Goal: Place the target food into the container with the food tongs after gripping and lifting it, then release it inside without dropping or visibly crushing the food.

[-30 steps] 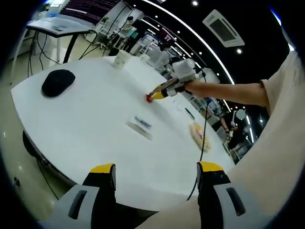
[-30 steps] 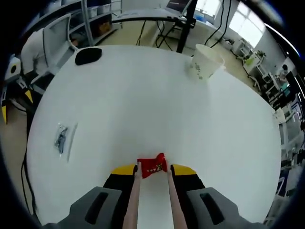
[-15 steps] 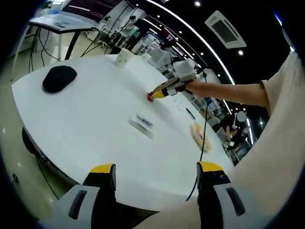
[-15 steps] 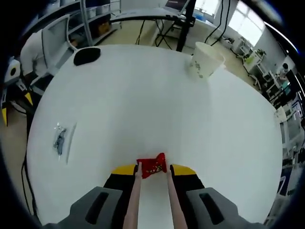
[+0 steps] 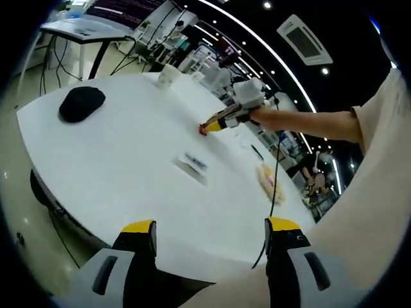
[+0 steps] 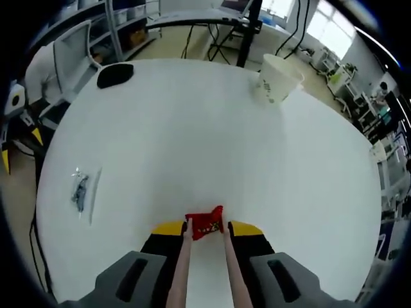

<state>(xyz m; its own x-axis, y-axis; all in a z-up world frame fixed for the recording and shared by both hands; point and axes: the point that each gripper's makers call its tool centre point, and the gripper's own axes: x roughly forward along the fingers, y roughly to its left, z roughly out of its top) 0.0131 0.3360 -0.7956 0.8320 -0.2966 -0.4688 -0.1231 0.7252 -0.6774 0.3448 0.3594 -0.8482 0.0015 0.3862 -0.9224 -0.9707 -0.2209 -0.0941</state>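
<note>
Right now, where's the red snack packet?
In the right gripper view, the red snack packet sits low and central, pinched between the tongs held by the right gripper, above the white table.

Both views are bright and evenly lit. Ceiling strip lights [image 5: 257, 45] glow overhead; daylight enters through windows [image 6: 321, 25]. The white counter [image 6: 192, 141] glares slightly, shadows are faint, and fisheye bending blurs edges.
</note>
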